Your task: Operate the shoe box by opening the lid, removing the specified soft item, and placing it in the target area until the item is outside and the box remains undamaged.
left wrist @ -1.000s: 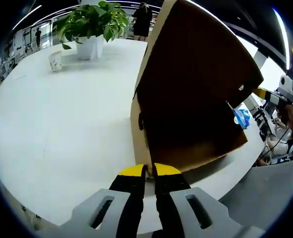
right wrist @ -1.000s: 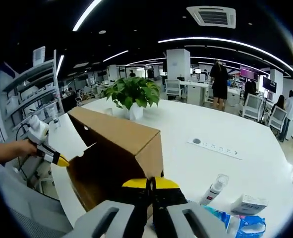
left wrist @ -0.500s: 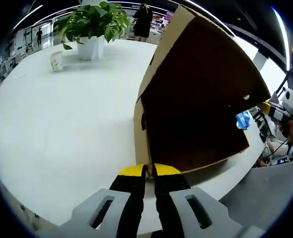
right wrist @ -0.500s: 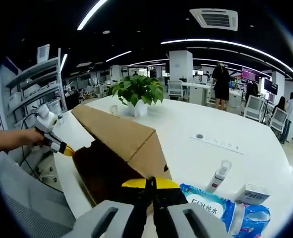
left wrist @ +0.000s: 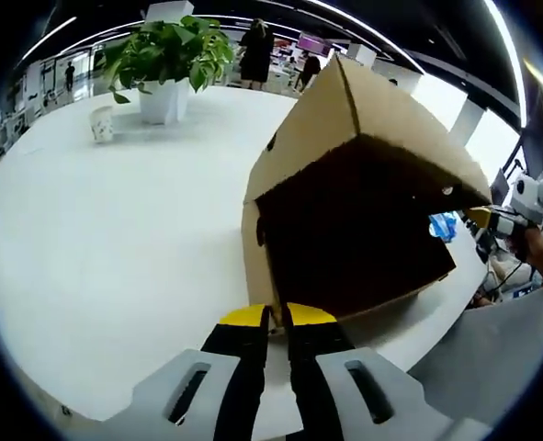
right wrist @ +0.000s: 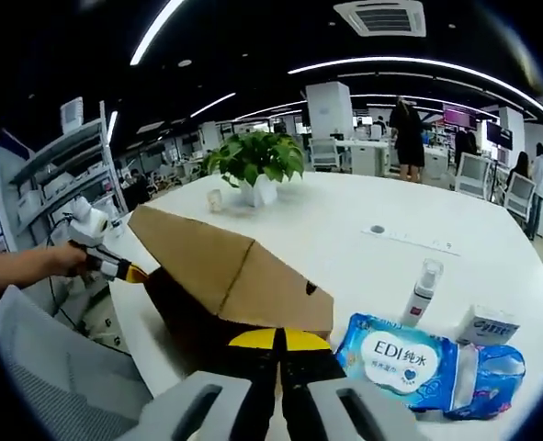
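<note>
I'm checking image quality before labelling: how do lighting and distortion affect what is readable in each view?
Left gripper view: the cardboard box interior is deep shadow, contents unreadable; fisheye bends the white table edge. Right gripper view: ceiling strip lights curve and glare; the blue wipes pack lettering stays legible.

The box (right wrist: 234, 280) is sitting on the table (right wrist: 363, 207), with the plant (right wrist: 255, 163) and a cup (right wrist: 216, 198) standing beyond it, while the wipes pack (right wrist: 404, 356), a bottle (right wrist: 422, 288) and a small carton (right wrist: 488, 325) are lying to its right.
</note>
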A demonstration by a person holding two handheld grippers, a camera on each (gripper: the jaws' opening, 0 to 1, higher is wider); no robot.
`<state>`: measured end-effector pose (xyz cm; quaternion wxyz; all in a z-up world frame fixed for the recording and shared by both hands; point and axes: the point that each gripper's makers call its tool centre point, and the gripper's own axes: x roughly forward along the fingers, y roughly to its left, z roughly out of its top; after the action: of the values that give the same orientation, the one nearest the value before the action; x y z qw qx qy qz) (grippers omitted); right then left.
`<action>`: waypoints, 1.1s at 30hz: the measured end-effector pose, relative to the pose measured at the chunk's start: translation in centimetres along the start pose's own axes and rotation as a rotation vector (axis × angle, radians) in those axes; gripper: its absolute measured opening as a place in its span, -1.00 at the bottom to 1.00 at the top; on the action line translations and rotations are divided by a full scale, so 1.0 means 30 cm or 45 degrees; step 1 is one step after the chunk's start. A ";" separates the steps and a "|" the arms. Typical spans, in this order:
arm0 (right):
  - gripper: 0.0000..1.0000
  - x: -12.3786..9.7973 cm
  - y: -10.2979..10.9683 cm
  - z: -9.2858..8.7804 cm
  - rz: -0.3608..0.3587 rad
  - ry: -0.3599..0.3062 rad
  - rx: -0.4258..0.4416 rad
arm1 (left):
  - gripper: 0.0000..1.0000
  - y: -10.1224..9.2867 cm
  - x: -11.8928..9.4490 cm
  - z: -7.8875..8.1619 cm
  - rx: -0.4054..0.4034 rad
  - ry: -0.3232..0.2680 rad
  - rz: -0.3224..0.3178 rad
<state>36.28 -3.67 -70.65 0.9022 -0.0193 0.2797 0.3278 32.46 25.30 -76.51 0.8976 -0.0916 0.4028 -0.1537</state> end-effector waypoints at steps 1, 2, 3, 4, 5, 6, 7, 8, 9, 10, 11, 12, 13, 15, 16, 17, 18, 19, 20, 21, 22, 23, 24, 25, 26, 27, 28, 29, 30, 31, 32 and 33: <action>-1.00 0.001 0.007 -0.011 -0.001 0.011 -0.015 | -0.91 -0.001 -0.007 0.006 0.000 -0.007 -0.003; -1.00 0.002 0.014 -0.020 0.003 0.015 -0.023 | -0.92 -0.001 -0.014 0.020 0.005 -0.034 -0.002; -1.00 0.002 0.015 -0.024 0.002 0.017 -0.029 | -0.91 -0.001 -0.019 0.031 0.007 -0.053 -0.001; -1.00 0.001 0.017 -0.029 0.004 0.020 -0.028 | -0.90 -0.004 -0.025 0.038 0.005 -0.063 -0.005; -1.00 0.002 0.020 -0.036 0.009 0.028 -0.028 | -0.88 -0.007 -0.031 0.048 0.003 -0.077 -0.012; -1.00 0.002 0.021 -0.041 0.012 0.035 -0.030 | -0.87 -0.012 -0.037 0.056 0.012 -0.087 -0.018; -1.00 0.001 0.023 -0.045 0.015 0.038 -0.037 | -0.86 -0.013 -0.039 0.062 0.030 -0.095 -0.019; -1.00 0.000 0.028 -0.047 0.023 0.040 -0.050 | -0.86 -0.013 -0.043 0.068 0.050 -0.103 -0.018; -1.00 -0.001 0.033 -0.051 0.032 0.047 -0.071 | -0.86 -0.015 -0.048 0.075 0.072 -0.115 -0.018; -1.00 0.000 0.038 -0.055 0.044 0.054 -0.083 | -0.85 -0.019 -0.051 0.080 0.081 -0.125 -0.024; -1.00 0.000 0.038 -0.056 0.044 0.055 -0.082 | -0.84 -0.026 -0.055 0.085 0.089 -0.136 -0.037; -1.00 0.000 0.042 -0.057 0.052 0.054 -0.086 | -0.82 -0.028 -0.058 0.086 0.090 -0.140 -0.040; -1.00 0.000 0.045 -0.059 0.060 0.056 -0.088 | -0.80 -0.032 -0.060 0.088 0.097 -0.146 -0.047; -1.00 0.002 0.054 -0.073 0.081 0.074 -0.101 | -0.77 -0.034 -0.059 0.089 0.113 -0.154 -0.052; -1.00 0.003 0.057 -0.080 0.087 0.081 -0.105 | -0.76 -0.035 -0.057 0.089 0.121 -0.155 -0.055; -1.00 0.003 0.060 -0.087 0.093 0.088 -0.107 | -0.75 -0.039 -0.058 0.088 0.134 -0.157 -0.062; -1.00 0.002 0.061 -0.090 0.094 0.088 -0.112 | -0.74 -0.043 -0.059 0.087 0.143 -0.159 -0.066; -1.00 0.002 0.065 -0.094 0.102 0.089 -0.116 | -0.73 -0.045 -0.059 0.085 0.148 -0.157 -0.067; -0.98 0.001 0.068 -0.098 0.107 0.092 -0.118 | -0.70 -0.047 -0.059 0.081 0.159 -0.153 -0.069; -0.95 0.000 0.071 -0.101 0.112 0.093 -0.123 | -0.68 -0.047 -0.059 0.077 0.166 -0.149 -0.068; -0.93 -0.001 0.075 -0.108 0.119 0.098 -0.134 | -0.66 -0.045 -0.059 0.072 0.179 -0.142 -0.065; -0.90 -0.001 0.078 -0.113 0.126 0.103 -0.141 | -0.65 -0.045 -0.058 0.069 0.190 -0.140 -0.062; -0.84 -0.001 0.082 -0.121 0.136 0.110 -0.150 | -0.64 -0.043 -0.057 0.066 0.208 -0.140 -0.057; -0.79 -0.001 0.086 -0.126 0.146 0.112 -0.156 | -0.63 -0.042 -0.057 0.066 0.221 -0.144 -0.052; -0.75 0.000 0.088 -0.135 0.152 0.115 -0.164 | -0.60 -0.038 -0.057 0.066 0.227 -0.147 -0.048; -0.71 0.000 0.088 -0.139 0.152 0.117 -0.178 | -0.58 -0.037 -0.057 0.066 0.226 -0.146 -0.046; -0.70 0.000 0.091 -0.144 0.157 0.122 -0.190 | -0.55 -0.037 -0.056 0.064 0.226 -0.146 -0.046; -0.69 0.000 0.094 -0.152 0.162 0.132 -0.201 | -0.52 -0.039 -0.055 0.061 0.231 -0.143 -0.049; -0.67 0.000 0.098 -0.157 0.170 0.139 -0.210 | -0.51 -0.040 -0.054 0.057 0.238 -0.138 -0.050; -0.66 0.000 0.100 -0.162 0.171 0.144 -0.225 | -0.49 -0.040 -0.051 0.048 0.258 -0.124 -0.047; -0.66 0.002 0.101 -0.166 0.174 0.148 -0.235 | -0.46 -0.040 -0.049 0.044 0.272 -0.121 -0.045; -0.62 0.003 0.106 -0.169 0.183 0.149 -0.244 | -0.45 -0.042 -0.047 0.040 0.282 -0.116 -0.045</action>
<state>31.93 -2.24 -74.51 0.8525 -0.1045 0.3000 0.4152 32.22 24.67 -74.38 0.9167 -0.0059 0.3405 -0.2090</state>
